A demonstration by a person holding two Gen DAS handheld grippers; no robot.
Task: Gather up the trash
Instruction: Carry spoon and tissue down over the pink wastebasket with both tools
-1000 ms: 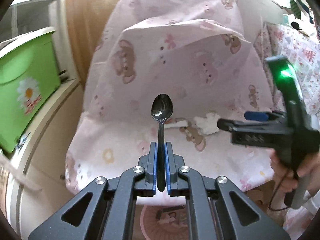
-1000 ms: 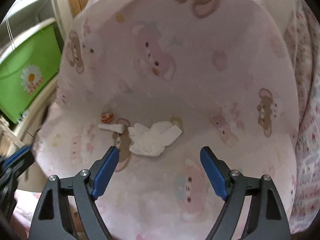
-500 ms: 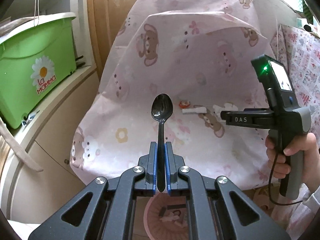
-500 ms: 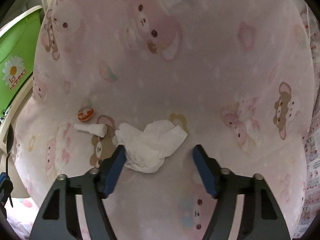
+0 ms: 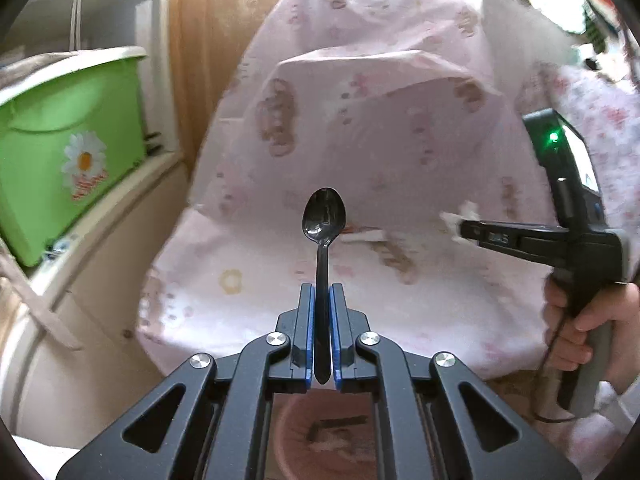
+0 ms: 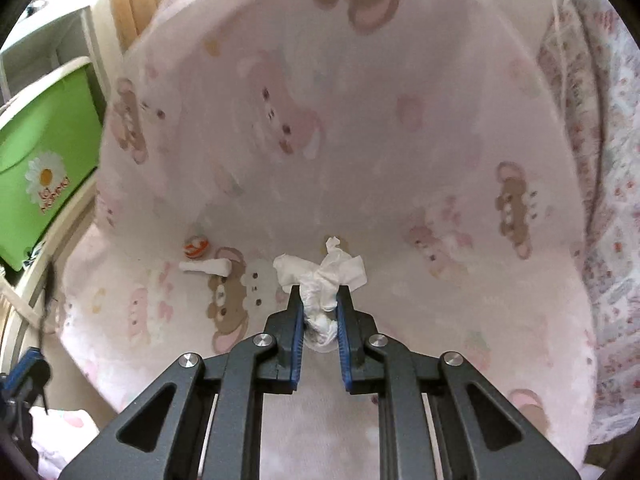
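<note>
Two tools clamped, left tool (image 5: pixel 320 296) on spoon (image 5: pixel 323 232), right tool (image 6: pixel 319 296) on tissue (image 6: pixel 322 276).

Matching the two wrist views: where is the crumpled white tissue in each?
Left wrist: crumpled white tissue at far right, at the tip of the right gripper.
Right wrist: tissue at centre, clamped between the blue pads.
Shared landmark: green bin, left.
</note>
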